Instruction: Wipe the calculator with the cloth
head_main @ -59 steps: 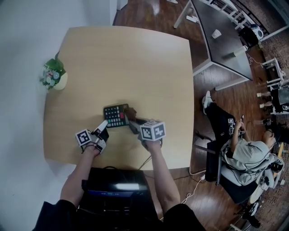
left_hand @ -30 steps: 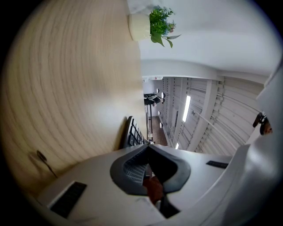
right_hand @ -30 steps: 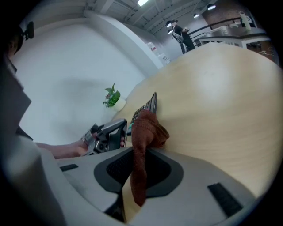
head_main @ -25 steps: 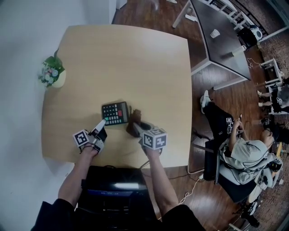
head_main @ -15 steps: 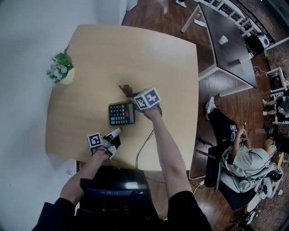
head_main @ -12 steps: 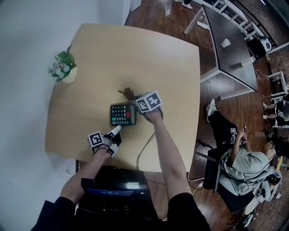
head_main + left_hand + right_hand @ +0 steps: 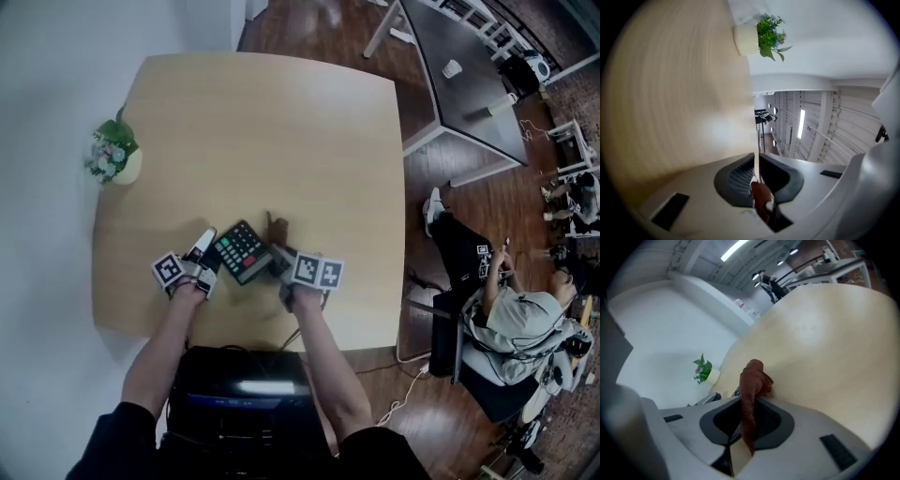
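Observation:
The black calculator [image 7: 241,251] lies askew on the wooden table [image 7: 281,131], near its front edge. My left gripper [image 7: 205,234] is at the calculator's left corner; whether it touches I cannot tell. In the left gripper view the left gripper [image 7: 756,157] has just been opening a little. Only a thin slit shows between its jaws, with nothing in it. My right gripper [image 7: 278,255] is at the calculator's right side, shut on a brown cloth [image 7: 275,226]. In the right gripper view the cloth [image 7: 752,378] bunches up out of the right gripper [image 7: 751,401] onto the table.
A small potted plant [image 7: 112,157] stands at the table's left edge, also seen as the potted plant [image 7: 764,35]. A dark case [image 7: 234,380] sits below the front edge. A seated person [image 7: 506,319] and a grey table [image 7: 469,84] are off to the right.
My right gripper has pulled the cloth back from beyond the calculator to its near right side. The calculator has turned askew. My left gripper has moved up to its left corner.

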Demonstrator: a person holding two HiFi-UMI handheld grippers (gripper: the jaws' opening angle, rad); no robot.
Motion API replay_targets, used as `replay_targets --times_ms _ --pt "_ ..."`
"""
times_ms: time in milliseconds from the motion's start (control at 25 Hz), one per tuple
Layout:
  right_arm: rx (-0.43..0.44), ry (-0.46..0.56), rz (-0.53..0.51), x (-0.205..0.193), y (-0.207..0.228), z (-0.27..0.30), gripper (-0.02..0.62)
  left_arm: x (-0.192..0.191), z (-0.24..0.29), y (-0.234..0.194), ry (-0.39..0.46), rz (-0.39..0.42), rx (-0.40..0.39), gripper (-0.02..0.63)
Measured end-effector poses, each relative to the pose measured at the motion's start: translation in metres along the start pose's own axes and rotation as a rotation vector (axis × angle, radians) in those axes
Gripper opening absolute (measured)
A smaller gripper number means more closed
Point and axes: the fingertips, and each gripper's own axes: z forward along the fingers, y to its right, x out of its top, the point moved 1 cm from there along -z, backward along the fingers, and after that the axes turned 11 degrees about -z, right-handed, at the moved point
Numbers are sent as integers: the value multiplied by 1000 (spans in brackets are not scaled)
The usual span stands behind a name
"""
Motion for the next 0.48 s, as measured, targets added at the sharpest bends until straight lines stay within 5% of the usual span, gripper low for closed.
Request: replay_targets --times_ms 200,320,480 --pt "14 63 86 -32 -21 1 66 37 16 13 39 -16 -74 32" --pt "50 13 6 -21 -25 10 66 46 13 24 28 9 -105 37" --pt "52 -47 -191 28 -14 27 67 5 -15 21 -121 62 -34 38"
